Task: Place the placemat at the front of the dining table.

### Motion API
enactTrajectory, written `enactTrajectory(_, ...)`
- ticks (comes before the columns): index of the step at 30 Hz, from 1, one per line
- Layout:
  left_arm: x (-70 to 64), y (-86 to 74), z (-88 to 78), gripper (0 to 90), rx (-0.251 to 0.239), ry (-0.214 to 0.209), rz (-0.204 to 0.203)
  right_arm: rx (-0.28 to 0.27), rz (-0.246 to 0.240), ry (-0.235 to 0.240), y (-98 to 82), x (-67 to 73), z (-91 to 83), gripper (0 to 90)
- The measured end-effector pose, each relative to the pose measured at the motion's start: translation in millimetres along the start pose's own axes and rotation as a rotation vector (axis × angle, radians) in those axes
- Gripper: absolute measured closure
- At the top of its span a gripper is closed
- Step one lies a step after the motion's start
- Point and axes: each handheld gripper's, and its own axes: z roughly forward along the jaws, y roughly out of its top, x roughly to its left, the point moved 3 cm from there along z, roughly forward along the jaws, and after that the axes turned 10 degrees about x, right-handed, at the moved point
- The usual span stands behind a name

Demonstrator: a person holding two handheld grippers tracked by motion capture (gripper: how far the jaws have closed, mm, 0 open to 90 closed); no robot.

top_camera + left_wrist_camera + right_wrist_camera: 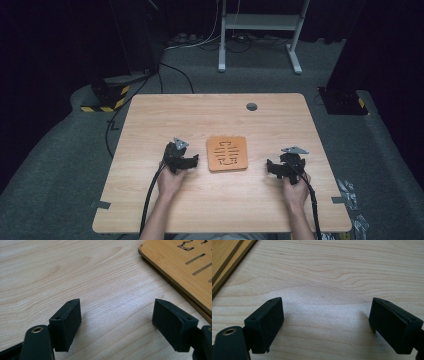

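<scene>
Your left tongs (192, 161) and right tongs (270, 166) both rest low on the desk (150, 120), one on either side of the orange slotted board (227, 153), and both stand wide open with nothing between their jaws; each gripper view shows bare wood grain in the gap. The board lies flat near the middle of the desk, its near-left edge just beside your left tongs in the left gripper view (175, 267), and its corner close to the upper left in the right gripper view (224, 260). The main risk, as I judge it, is the board's thinness: it sits flush on the wood, so if you come in level with a jaw you may just push it along and slide it rather than get under its rim. Pushing from one side alone would likely spin it or drive it towards the other tongs. Closing too high could let a jaw skate over the top face or catch in one of the cut slots. You have plenty of open room: bare desk lies behind the board up to the round grommet hole (251, 106), and wide margins run to both side edges. The near edge is closest to your wrists, so keep any slide heading away from you, and mind the trailing cables.
</scene>
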Motion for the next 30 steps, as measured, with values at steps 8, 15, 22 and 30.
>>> enactTrajectory(8, 0.4, -0.9, -0.9, 23.4, 0.002, 0.001, -0.001, -0.003, 0.003, -0.009, -0.7, 0.1, -0.4, 12.2)
enactTrajectory(15, 0.5, -1.0, -0.9, 23.4, 0.002, 0.000, 0.002, -0.003, 0.003, -0.010, -0.6, 0.1, -0.3, 12.2)
enactTrajectory(22, 0.4, -1.0, -1.0, 23.4, 0.001, 0.001, -0.001, 0.018, -0.034, 0.028, -1.5, -2.3, -3.6, 15.8)
enactTrajectory(30, 0.5, -1.1, -1.0, 23.4, 0.001, -0.001, 0.000, 0.003, -0.045, 0.077, -1.0, 7.6, -4.0, 17.7)
